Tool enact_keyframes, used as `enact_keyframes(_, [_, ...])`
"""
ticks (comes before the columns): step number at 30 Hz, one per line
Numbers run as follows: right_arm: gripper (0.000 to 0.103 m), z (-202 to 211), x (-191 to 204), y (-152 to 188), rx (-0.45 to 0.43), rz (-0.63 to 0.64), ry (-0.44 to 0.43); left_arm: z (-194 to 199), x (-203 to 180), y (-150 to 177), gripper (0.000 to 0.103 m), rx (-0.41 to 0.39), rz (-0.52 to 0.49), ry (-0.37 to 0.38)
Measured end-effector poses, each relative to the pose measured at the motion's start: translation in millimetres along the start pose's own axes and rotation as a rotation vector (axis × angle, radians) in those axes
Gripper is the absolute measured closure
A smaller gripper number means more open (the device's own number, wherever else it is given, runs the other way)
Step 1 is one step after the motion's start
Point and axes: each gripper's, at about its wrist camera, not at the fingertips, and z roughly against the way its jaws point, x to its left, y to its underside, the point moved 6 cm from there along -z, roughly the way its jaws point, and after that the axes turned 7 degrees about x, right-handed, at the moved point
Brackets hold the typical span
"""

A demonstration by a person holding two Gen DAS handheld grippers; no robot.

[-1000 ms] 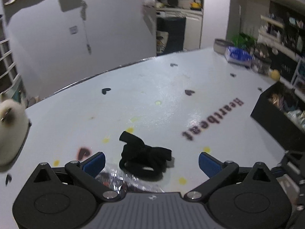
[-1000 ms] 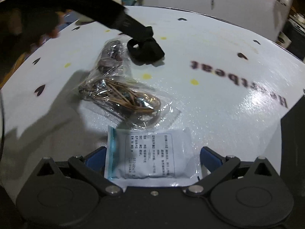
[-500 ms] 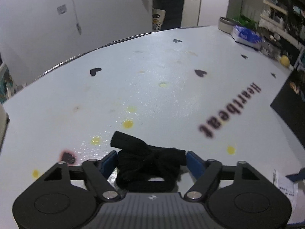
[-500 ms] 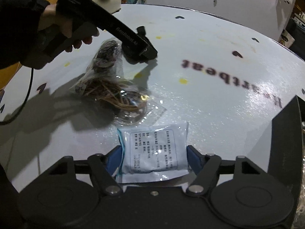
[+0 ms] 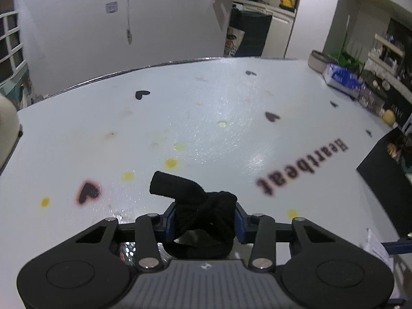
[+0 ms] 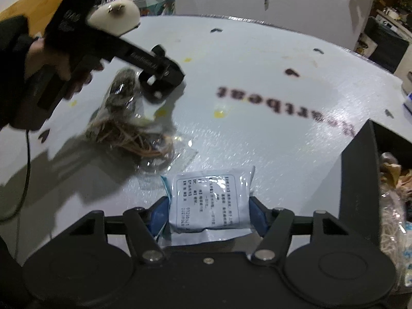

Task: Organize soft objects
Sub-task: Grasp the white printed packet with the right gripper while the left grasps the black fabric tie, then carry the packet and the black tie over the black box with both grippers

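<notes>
across the glossy white table (image 5: 231, 118), printed with dark hearts, yellow dots and a blurred word, a black box (image 6: 358, 175) stands open at the right edge, and a crinkled clear bag of brown bands (image 6: 128, 128) lies just beside the left gripper (image 5: 204, 219). tilted steeply down in a dark-sleeved hand (image 6: 59, 64), that gripper's blue pads are closing on a knotted black cloth band (image 5: 200, 211), soft and lumpy, one stub poking out ahead. nearer the box, the right gripper (image 6: 208, 211), also angled down, is closing narrowly on a flat, shiny white packet (image 6: 211, 198) with printed text, puffed between its pads.
</notes>
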Motion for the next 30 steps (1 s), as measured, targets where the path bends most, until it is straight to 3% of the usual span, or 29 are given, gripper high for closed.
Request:
enact_keyframes(11, [0.036,40.2,-2.7,-17.1,-0.147,-0.036,0.026,62.1,-13.3,18.9,0.060,-0.103,0.150,0.021])
enact_keyframes(23, [0.036,103.7,-2.5,-28.8,-0.327,-0.004,0.033,143.3,-40.2,40.2,0.060,-0.225,0.289,-0.021])
enact_keyframes(30, [0.036,126.5,-23.3,-18.0,-0.380,-0.038,0.043,166.6,-72.8,49.1,0.060,-0.258,0.315,-0.044])
